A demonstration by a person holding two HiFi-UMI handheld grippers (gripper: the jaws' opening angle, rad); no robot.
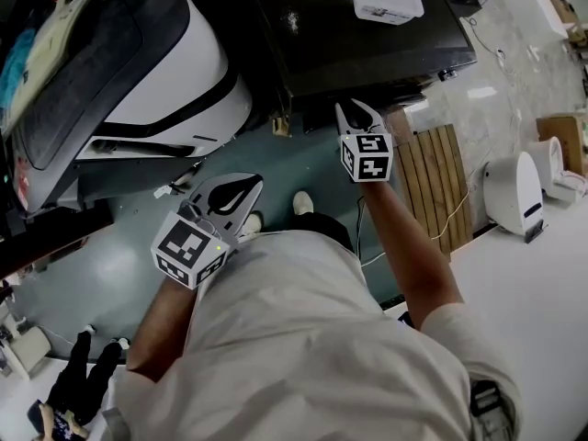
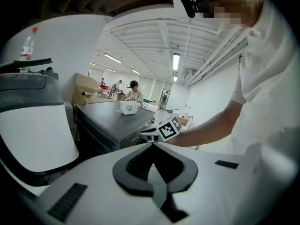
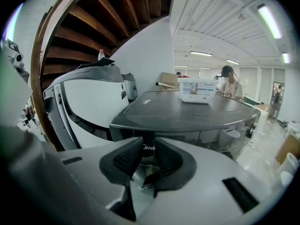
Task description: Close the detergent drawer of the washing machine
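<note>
Under you the green floor [image 1: 303,159] carries it all. The dark washer [image 1: 367,35] stands on it straight ahead, with a white box [image 1: 388,0] sitting on its flat top. On your left a big white-and-black machine [image 1: 175,72] stands on the same floor. Your shoes [image 1: 301,202] are planted just short of the washer. To the right, wooden slats [image 1: 441,186] lie flat on the floor, and a white desk [image 1: 542,292] bears a rounded white device [image 1: 513,191].
</note>
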